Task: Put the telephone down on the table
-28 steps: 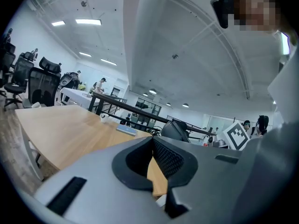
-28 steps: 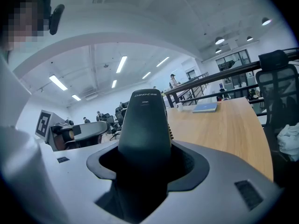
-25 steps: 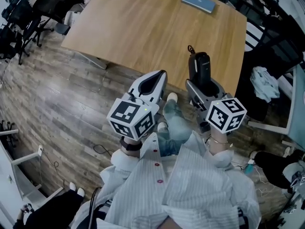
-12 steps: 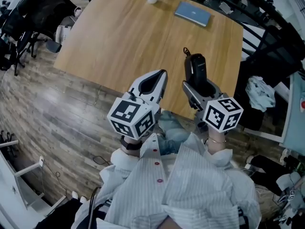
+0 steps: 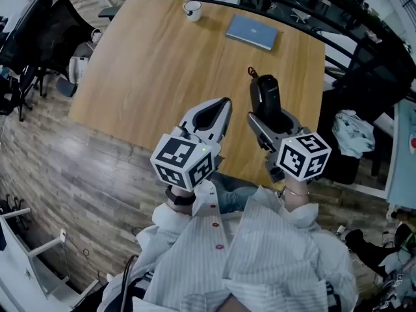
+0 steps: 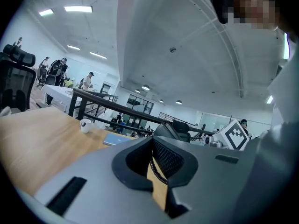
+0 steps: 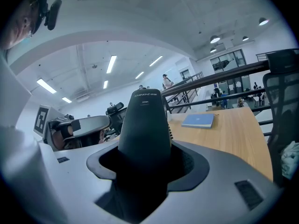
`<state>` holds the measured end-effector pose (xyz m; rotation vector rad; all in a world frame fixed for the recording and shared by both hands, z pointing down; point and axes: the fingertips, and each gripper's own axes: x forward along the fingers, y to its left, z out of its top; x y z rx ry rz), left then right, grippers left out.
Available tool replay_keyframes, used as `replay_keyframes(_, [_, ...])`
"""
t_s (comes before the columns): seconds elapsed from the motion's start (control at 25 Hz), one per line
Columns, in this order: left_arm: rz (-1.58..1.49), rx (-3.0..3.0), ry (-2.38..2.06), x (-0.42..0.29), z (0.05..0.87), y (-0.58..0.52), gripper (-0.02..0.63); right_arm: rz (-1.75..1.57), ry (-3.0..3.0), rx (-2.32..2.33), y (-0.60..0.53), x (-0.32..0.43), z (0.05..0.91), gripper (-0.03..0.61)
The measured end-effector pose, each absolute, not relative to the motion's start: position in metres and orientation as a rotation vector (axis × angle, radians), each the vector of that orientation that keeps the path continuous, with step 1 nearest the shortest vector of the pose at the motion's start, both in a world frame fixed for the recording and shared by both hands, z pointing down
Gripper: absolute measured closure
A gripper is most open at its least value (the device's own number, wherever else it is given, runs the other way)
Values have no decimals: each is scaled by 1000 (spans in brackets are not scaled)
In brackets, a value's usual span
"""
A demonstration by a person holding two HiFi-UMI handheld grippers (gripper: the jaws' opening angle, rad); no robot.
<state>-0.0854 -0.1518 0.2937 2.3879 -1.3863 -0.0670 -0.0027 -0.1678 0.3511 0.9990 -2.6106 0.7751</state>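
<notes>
The telephone [image 5: 265,95] is a black handset standing upright, with a short coiled cord end at its top. My right gripper [image 5: 270,118] is shut on its lower half and holds it in the air over the near right part of the wooden table [image 5: 156,70]. In the right gripper view the handset [image 7: 144,122] rises out from between the jaws of the right gripper [image 7: 145,169]. My left gripper [image 5: 218,111] is beside it on the left, shut and holding nothing. The left gripper view shows the closed left gripper [image 6: 158,171] with a bit of the cord behind it.
A white cup [image 5: 192,8] and a blue notebook [image 5: 251,32] lie at the far side of the table. Black office chairs [image 5: 39,38] stand on the left. A dark chair with crumpled cloth [image 5: 354,132] is on the right. A black railing runs behind the table.
The table has come closer under both grippers, which now hang over its near edge instead of the floor. The handset stays held upright in the right gripper.
</notes>
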Motion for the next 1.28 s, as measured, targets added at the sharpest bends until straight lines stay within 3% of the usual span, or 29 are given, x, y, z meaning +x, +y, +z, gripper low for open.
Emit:
replay_keyframes(0.8, [10, 2530, -1129, -54, 282, -216, 603, 783, -2542, 1313, -206, 42, 333, 288])
replay_keyframes(1.28, [104, 2507, -1021, -33, 315, -222, 603, 814, -2474, 1355, -211, 55, 355, 288])
